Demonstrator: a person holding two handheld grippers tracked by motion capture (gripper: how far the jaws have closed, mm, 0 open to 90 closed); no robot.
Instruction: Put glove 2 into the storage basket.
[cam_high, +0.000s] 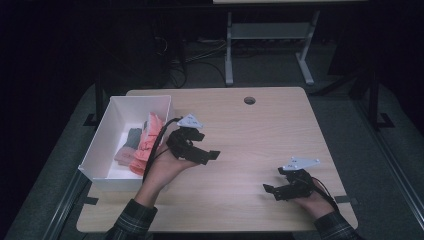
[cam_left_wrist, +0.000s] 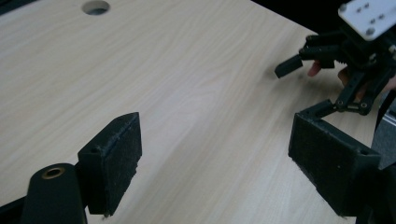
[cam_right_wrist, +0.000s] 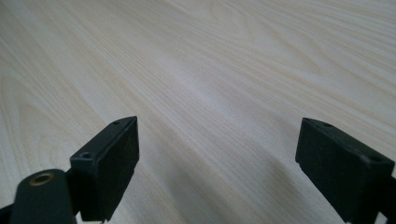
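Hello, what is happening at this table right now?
A person sits at a wooden table with a claw in each hand. The left claw is open and empty, just beside a white box that holds folded cloths, pink and grey. The right claw rests near the table's front right, also open and empty. Nothing else lies on the tabletop.

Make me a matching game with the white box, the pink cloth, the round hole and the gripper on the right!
Things:
1. white box
2. pink cloth
3. round hole
4. right gripper

Places:
A. inside the box
B. far edge of the table, middle
C. table's left edge
D. near the table's front right corner, jaws open

Pairs: 1-C, 2-A, 3-B, 4-D
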